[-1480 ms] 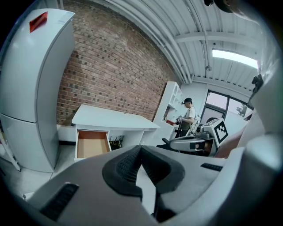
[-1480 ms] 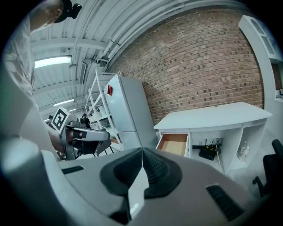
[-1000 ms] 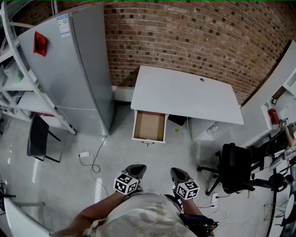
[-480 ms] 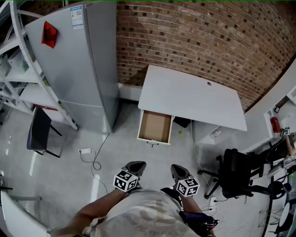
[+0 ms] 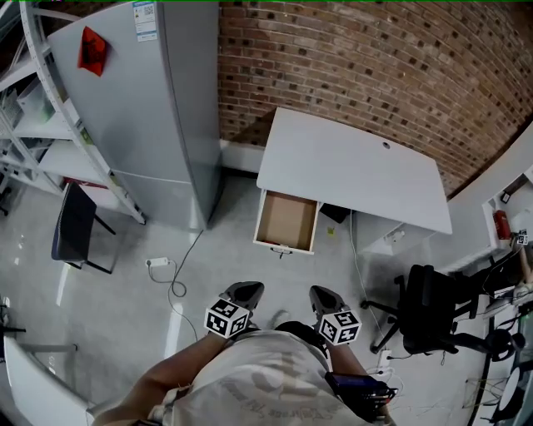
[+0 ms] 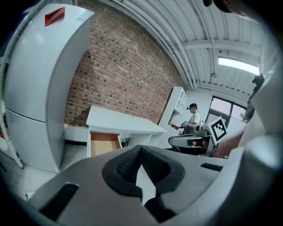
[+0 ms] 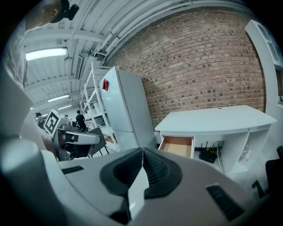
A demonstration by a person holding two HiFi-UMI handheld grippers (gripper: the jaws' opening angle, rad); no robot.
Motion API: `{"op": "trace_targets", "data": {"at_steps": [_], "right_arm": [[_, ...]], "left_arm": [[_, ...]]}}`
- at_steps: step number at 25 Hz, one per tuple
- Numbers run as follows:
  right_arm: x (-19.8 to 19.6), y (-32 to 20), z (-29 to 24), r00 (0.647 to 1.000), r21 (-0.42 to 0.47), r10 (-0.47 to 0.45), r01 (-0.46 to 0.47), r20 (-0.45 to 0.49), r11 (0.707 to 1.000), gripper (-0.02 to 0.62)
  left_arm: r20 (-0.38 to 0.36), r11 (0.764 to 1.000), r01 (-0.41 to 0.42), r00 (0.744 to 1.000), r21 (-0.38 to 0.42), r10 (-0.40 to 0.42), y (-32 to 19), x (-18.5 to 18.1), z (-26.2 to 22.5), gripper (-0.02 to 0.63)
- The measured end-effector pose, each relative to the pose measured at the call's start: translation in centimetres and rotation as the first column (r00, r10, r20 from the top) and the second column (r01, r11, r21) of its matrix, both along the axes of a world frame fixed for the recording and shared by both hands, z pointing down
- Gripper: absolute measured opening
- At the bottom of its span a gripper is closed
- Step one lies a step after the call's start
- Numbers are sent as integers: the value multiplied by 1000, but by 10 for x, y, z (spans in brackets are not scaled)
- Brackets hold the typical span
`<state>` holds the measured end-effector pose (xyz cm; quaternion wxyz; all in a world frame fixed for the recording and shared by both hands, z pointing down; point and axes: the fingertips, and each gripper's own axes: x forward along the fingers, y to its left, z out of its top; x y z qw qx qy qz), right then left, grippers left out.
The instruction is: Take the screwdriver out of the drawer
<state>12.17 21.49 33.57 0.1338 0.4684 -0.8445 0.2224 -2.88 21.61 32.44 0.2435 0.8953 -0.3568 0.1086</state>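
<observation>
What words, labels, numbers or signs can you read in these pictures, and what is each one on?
None can be read as text.
White-and-blue paper sticker at the top of the tall grey refrigerator: print too small.
Red tag on that refrigerator: no legible writing.
Black-and-white square markers: patterns, not words.
Pale print on the person's light shirt: too faint.

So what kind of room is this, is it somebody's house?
Probably not a house: it looks like an office or lab workspace. There is a white desk with its drawer open, a black office chair, and metal shelves beside a tall grey fridge.
</observation>
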Motion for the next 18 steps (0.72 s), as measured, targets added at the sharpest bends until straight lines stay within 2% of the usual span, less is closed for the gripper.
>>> {"op": "trace_targets", "data": {"at_steps": [8,18], "right_arm": [[-16,-18,16,999,-23,-52,52,12,998,23],[-33,-73,16,992,-20,-122,122,25,992,23]], "left_arm": [[25,998,69,997,-15,-69,-7,-21,9,20],[45,991,134,990,-15,-133,-46,-34,9,20]]}}
